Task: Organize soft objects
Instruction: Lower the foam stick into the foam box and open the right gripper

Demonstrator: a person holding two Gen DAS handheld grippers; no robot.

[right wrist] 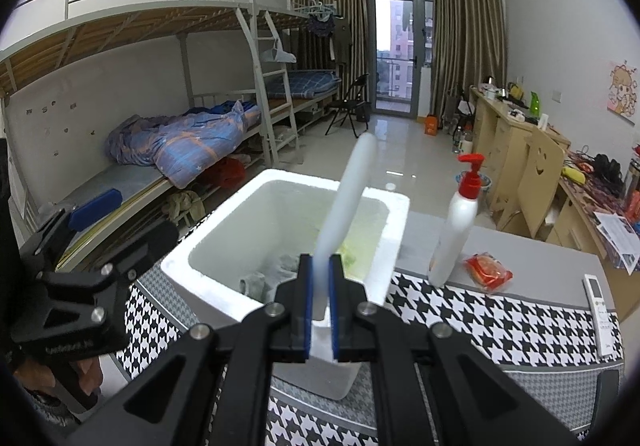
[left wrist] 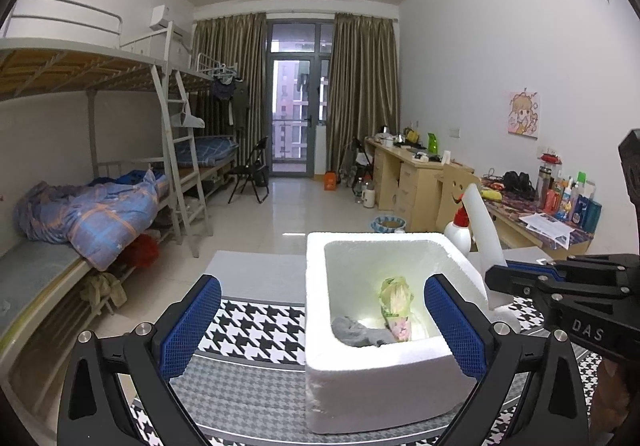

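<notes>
The foam box [left wrist: 384, 378] looks like white expanded polystyrene, matt and finely grainy. The lid [right wrist: 344, 213] clamped in the right tool [right wrist: 320, 310] is the same matt foam. Both tools are matt black plastic with bright metal screws; the left tool [left wrist: 320, 330] carries textured blue rubber pads [left wrist: 188, 326]. A houndstooth woven cloth [right wrist: 500, 326] covers the table. The pump bottle [right wrist: 456, 230] is glossy white plastic. The red packet [right wrist: 488, 270] is shiny film. A grey cloth [left wrist: 356, 332] looks soft.

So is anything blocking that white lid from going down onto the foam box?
Nothing visible does. The right gripper holds the foam lid tilted above the open foam box; the grey cloth and snack bag lie low inside.
</notes>
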